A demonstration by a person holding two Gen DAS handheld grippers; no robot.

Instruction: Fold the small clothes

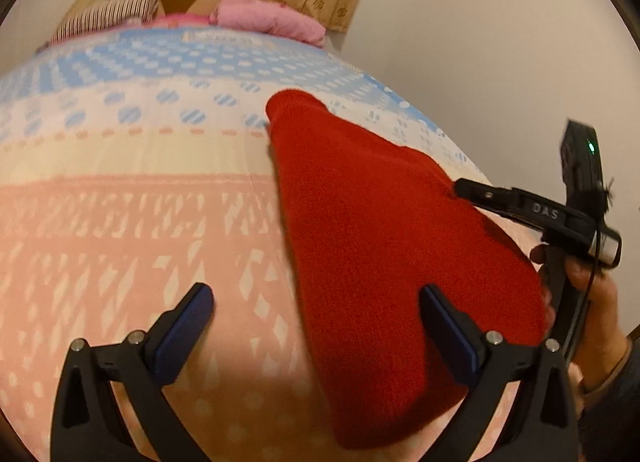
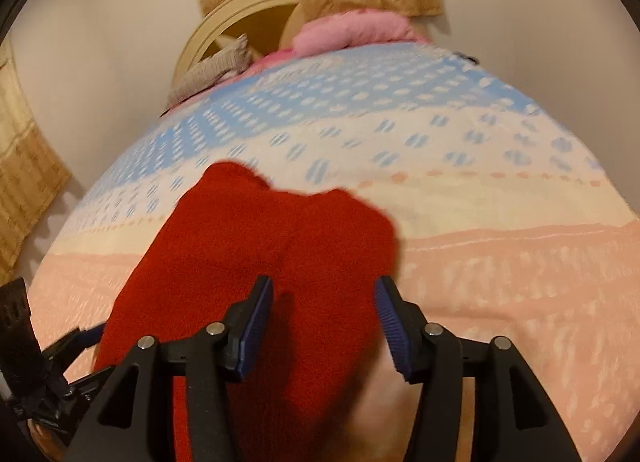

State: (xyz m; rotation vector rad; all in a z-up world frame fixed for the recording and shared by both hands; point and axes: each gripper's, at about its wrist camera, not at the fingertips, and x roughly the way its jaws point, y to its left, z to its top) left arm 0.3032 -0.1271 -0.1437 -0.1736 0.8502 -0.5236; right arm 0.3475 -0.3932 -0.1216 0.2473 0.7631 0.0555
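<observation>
Folding had clearly begun on the red garment (image 1: pixel 384 262), which lay on the bed's patterned cover (image 1: pixel 140 189) as a long, narrow shape, wider at the near end and tapering toward a rounded far end. From our right wrist view a seam or crease ran down its middle, so we judged that at least one lengthwise fold was already made; whether it was a finished fold we could not tell.

Our left tongs (image 1: pixel 316 326) stood wide open above the cover, the right pad just over the garment's near part, the left pad over bare cover, nothing pinched. Our right tongs (image 2: pixel 324 322) stood partly open over the garment's near end, with red cloth showing between the pads but no pad pressing on it, so we took them as holding nothing. In the left view the right tongs' tips reached over the garment's right edge.

What we judged left: a crosswise fold to bring the far end toward us, then setting the piece aside. At the head of the bed sat a pink bundle (image 1: pixel 272 19) and a striped piece (image 1: pixel 104 15), possibly more to fold.
</observation>
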